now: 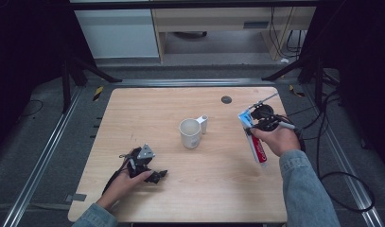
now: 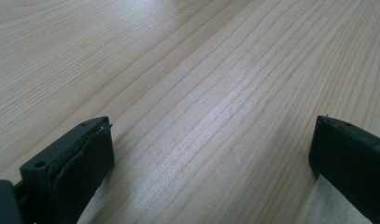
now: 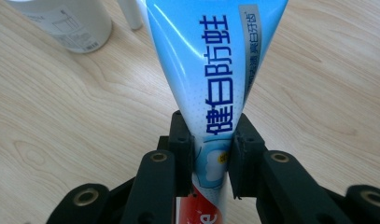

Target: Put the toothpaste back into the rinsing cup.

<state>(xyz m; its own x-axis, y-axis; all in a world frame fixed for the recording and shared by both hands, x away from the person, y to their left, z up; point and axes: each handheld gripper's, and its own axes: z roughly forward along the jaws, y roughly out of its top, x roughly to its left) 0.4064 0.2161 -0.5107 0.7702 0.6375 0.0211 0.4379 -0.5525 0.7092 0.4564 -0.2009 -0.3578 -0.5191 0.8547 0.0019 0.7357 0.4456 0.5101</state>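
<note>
High view: toothpaste tube (image 1: 257, 144), blue and white with a red end, held off the right half of the desk (image 1: 147, 109) by the right gripper (image 1: 254, 126), the red end toward the person and the blue end toward the far edge. Right gripper view: black fingers (image 3: 182, 142) clenched on both sides of the tube (image 3: 211, 74), blue characters printed along its length, red section below the grip. White mug (image 1: 190, 133), upright near desk centre, well apart from the tube to its left. Small white upright item (image 1: 203, 124), just beside the mug's far right side; whether it touches cannot be told. Right hand (image 1: 277, 140), denim sleeve, black cable trailing off the desk's right edge. Dark round grommet (image 1: 226, 99) near the far edge. Left gripper (image 1: 154, 176), low on the near left area, left hand (image 1: 128, 179) around it, grey three-cornered plate on top. Left gripper view: fingers (image 2: 85, 158) spread wide, released, bare wood grain between them. Surroundings: grey floor, metal rails, pale cabinet beyond.
</note>
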